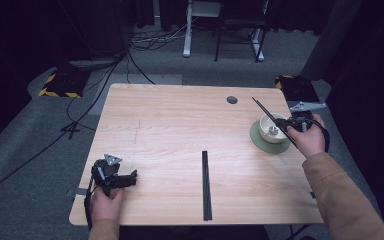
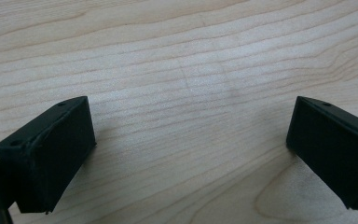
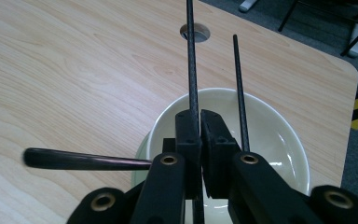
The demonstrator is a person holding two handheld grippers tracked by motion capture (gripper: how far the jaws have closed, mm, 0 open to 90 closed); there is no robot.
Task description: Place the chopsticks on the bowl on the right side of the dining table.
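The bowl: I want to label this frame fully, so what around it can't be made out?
- Bowl: right gripper view, near half hidden behind the right tool.
- Small thing inside the bowl: high view, too small to identify.
- Second chopstick: its lower end disappears behind the tool.
- Dark handle: blurred.

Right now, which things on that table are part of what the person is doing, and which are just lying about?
In use:
- right gripper, shut on one chopstick
- second chopstick, leaning in the bowl
- white bowl
- green saucer under it
- dark handle at the bowl's rim

Lying about:
- black chopstick pair mid-table
- left gripper, open, resting on the table
- cable hole
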